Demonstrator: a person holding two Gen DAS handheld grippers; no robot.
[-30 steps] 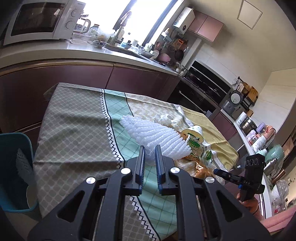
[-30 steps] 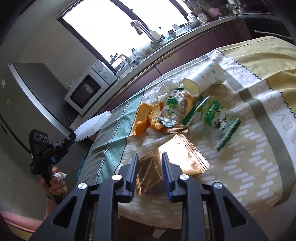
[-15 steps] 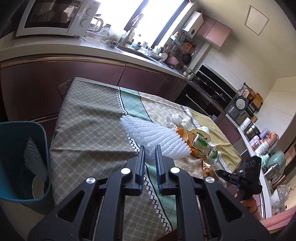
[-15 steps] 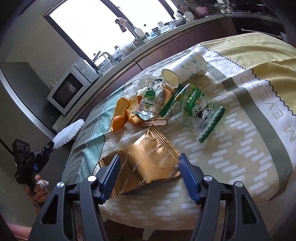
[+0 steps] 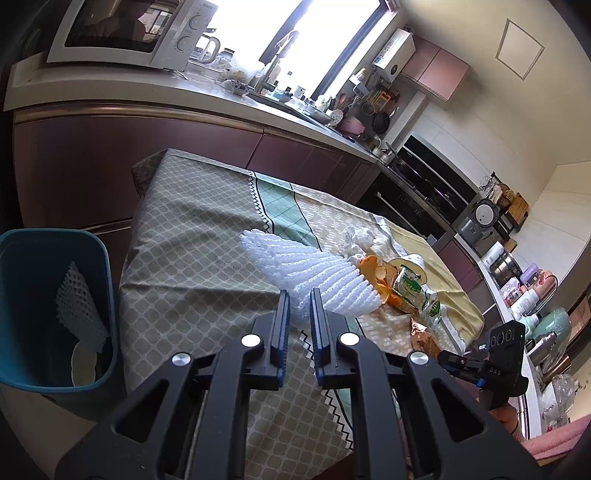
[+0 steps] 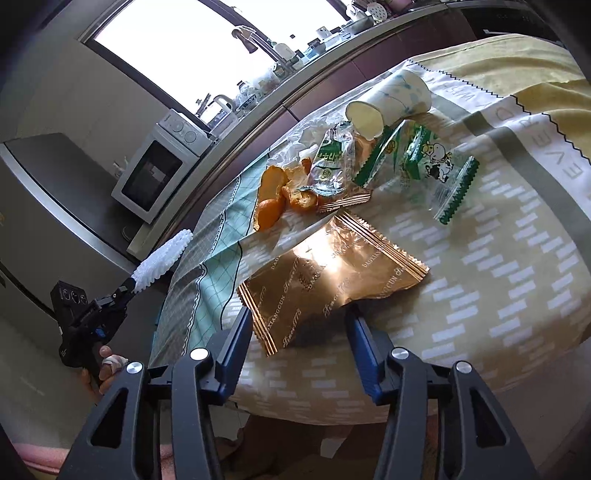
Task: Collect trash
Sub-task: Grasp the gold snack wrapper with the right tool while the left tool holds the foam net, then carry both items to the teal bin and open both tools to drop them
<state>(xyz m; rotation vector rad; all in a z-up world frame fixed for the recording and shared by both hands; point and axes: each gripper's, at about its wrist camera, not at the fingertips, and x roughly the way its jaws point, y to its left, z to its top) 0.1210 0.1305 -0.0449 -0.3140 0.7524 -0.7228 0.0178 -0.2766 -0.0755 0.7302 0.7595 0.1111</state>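
Observation:
My left gripper (image 5: 300, 308) is shut on a white foam fruit net (image 5: 306, 271) and holds it above the table; it also shows in the right wrist view (image 6: 162, 260). My right gripper (image 6: 297, 325) is open, its jaws on either side of a gold snack wrapper (image 6: 332, 273) lying on the tablecloth. Beyond it lie orange peels (image 6: 280, 195), a clear green-printed wrapper (image 6: 330, 162), a cow-printed wrapper (image 6: 432, 170), a tipped paper cup (image 6: 388, 103) and crumpled tissue (image 5: 356, 240).
A teal trash bin (image 5: 51, 310) stands on the floor left of the table, with another foam net and a lid inside. The table (image 5: 192, 258) has a patterned cloth. Kitchen counter with a microwave (image 5: 118, 33) and sink runs behind.
My right gripper opened and let the gold wrapper drop flat on the cloth. My left gripper moved left with the foam net, so the bin came further into view.

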